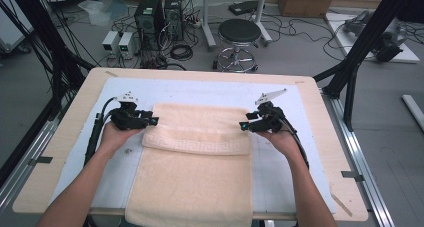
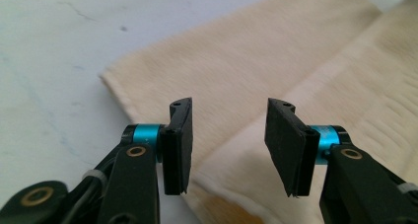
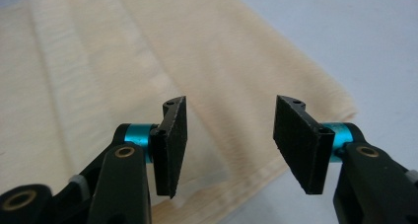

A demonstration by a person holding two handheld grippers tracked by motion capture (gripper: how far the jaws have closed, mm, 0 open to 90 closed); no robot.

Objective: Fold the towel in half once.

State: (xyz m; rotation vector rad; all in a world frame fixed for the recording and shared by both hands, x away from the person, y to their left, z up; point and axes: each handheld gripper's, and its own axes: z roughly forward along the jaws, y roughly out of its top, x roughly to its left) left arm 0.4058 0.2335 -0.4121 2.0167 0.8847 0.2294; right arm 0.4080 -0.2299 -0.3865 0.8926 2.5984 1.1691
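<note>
A cream towel (image 1: 192, 162) lies on the white mat, its far part folded back toward the person so that a patterned border runs across the fold. My left gripper (image 1: 154, 120) hovers at the fold's left edge, open, with nothing between its jaws. At the fold's right edge my right gripper (image 1: 243, 126) is open too. In the left gripper view the left gripper (image 2: 229, 147) looks over the towel (image 2: 276, 81) with its pads apart. The right gripper view has the right gripper (image 3: 229, 147) above the towel (image 3: 123, 71) near its folded corner.
The white mat (image 1: 295, 107) covers a wooden table (image 1: 80, 102). The towel's near end hangs over the table's front edge. Beyond the table stand a black stool (image 1: 239, 37), computer towers (image 1: 150, 17) and cables on the floor. Black frame posts (image 1: 360, 47) rise at the right.
</note>
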